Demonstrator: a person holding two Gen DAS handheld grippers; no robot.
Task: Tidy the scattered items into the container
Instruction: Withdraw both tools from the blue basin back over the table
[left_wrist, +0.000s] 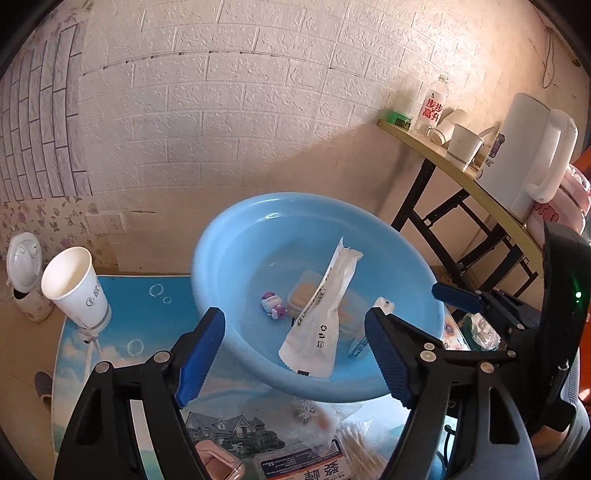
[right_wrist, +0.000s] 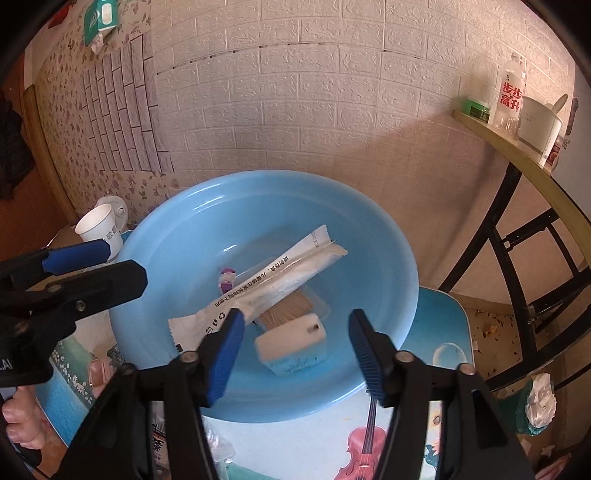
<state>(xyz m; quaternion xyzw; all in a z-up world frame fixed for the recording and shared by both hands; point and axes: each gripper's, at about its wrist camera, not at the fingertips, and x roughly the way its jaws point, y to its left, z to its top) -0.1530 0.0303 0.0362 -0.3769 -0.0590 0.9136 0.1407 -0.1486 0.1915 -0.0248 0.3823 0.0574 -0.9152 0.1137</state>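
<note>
A light blue basin (left_wrist: 236, 243) (right_wrist: 369, 236) stands on a small table. In it lie a long white sachet (left_wrist: 325, 306) (right_wrist: 266, 284), a clear box of toothpicks (left_wrist: 301, 295) (right_wrist: 288, 306), a small purple and white figure (left_wrist: 272, 304) (right_wrist: 226, 278) and a white and blue block (right_wrist: 291, 345), blurred. My left gripper (left_wrist: 295, 350) is open and empty at the basin's near rim. My right gripper (right_wrist: 295, 350) is open over the basin, the block just beyond it. A cotton swab pack (left_wrist: 306, 465) and a plastic bag (left_wrist: 317, 421) lie on the table below the left gripper.
A white paper cup (left_wrist: 75, 286) (right_wrist: 99, 225) stands on the table's far left. The table cover (left_wrist: 147, 332) (right_wrist: 439, 332) has a printed picture. A folding table (left_wrist: 480, 192) (right_wrist: 517, 158) at the right carries a kettle (left_wrist: 524, 155), cups and a bottle (left_wrist: 434, 105). The brick wall is behind.
</note>
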